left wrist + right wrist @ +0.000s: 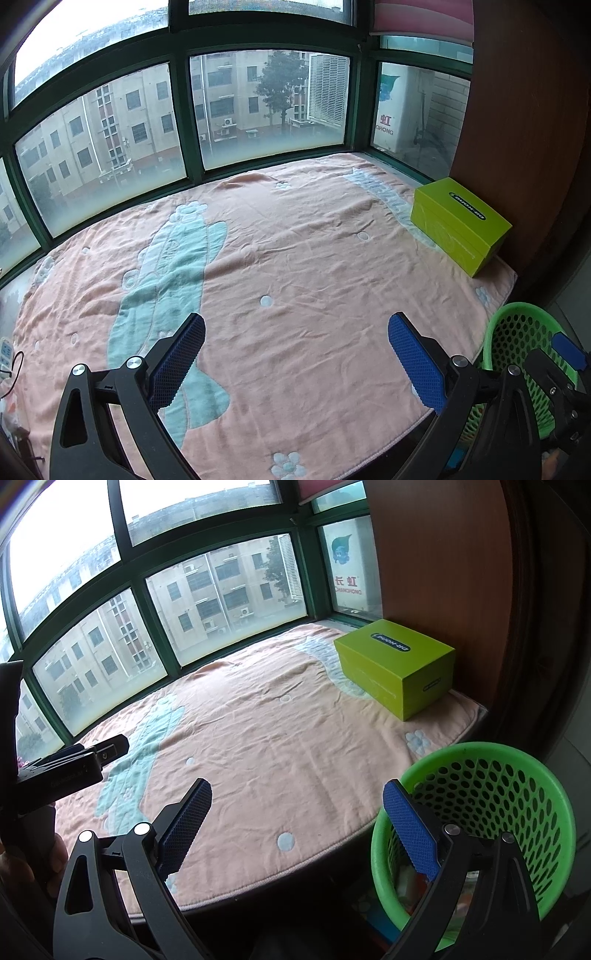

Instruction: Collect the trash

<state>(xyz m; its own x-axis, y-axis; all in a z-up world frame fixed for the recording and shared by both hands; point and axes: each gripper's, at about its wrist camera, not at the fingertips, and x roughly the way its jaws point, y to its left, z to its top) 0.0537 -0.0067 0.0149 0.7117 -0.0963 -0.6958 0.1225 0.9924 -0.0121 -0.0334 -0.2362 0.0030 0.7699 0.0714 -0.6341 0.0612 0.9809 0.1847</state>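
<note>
Left tool [295, 363]: wide, empty
Right tool [297, 829]: wide, empty
Blanket [295, 258]: no loose trash visible – only green box [460, 225] at 2 o'clock
Green basket [476, 823]: scraps inside – collection looks nearly done

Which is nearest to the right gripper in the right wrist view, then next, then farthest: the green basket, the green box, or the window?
From the right gripper:
1. Green basket, just beside its right finger, off the bed's edge.
2. Green box, farther ahead on the right, on the blanket.
3. Window, behind the bed, farthest.
</note>
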